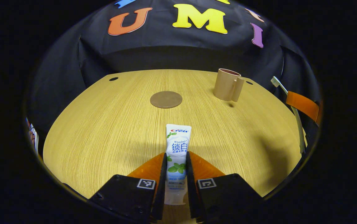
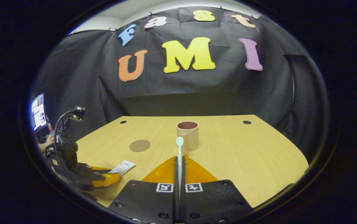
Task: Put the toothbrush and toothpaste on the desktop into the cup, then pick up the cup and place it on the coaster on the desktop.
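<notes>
My left gripper (image 1: 176, 157) is shut on a white toothpaste tube (image 1: 177, 149), which sticks out forward just over the wooden desktop (image 1: 103, 130). Beyond it lies a round brown coaster (image 1: 166, 99), and a tan cup (image 1: 227, 84) with a handle stands at the far right. In the right gripper view my right gripper (image 2: 180, 161) is shut on a pale toothbrush (image 2: 179, 155), head pointing forward toward the cup (image 2: 187, 133). The coaster (image 2: 139, 145) lies to the left. The left gripper (image 2: 103, 177) with the toothpaste tube (image 2: 122, 167) shows at the lower left there.
The desktop (image 2: 243, 155) has small dark holes near its far corners (image 2: 246, 122). The right gripper holding the toothbrush (image 1: 290, 96) appears at the right edge of the left gripper view. A person's hand and a screen (image 2: 38, 112) sit at the far left.
</notes>
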Tool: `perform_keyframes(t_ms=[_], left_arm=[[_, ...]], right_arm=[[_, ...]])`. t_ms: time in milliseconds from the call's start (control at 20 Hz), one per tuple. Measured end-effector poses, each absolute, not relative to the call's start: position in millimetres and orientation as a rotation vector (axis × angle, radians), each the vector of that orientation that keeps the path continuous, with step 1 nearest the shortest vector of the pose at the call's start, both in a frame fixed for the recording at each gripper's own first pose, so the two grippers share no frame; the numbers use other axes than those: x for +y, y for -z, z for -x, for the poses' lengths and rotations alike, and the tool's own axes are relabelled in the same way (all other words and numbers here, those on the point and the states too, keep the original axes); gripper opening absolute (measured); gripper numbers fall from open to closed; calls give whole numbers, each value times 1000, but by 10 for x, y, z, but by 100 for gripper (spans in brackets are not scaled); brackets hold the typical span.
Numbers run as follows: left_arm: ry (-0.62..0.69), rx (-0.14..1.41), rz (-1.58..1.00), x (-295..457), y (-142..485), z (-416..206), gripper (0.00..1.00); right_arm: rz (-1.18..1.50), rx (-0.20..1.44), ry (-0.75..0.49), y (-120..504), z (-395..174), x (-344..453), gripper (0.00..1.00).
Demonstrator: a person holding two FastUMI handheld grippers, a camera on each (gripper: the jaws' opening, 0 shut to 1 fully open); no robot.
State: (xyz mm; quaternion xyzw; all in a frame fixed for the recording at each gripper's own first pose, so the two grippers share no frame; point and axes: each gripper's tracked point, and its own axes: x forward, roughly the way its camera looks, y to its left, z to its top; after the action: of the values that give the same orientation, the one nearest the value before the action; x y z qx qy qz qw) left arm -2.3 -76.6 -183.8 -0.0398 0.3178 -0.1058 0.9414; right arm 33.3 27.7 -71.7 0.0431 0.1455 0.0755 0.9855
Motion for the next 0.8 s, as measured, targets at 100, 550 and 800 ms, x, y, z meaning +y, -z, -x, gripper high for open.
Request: perform_keyframes(t_ms=[100,550,800], left_arm=[[228,635,105,-775,1812,53,31],[198,361,133,-702,1150,-134,29],[234,287,136,-812,881,-264,29]], right_arm=[[-89,277,-149,637,-376,277,0],[-79,173,-157,152,-807,311,0],[-114,136,-184,-43,-1314,372,0]])
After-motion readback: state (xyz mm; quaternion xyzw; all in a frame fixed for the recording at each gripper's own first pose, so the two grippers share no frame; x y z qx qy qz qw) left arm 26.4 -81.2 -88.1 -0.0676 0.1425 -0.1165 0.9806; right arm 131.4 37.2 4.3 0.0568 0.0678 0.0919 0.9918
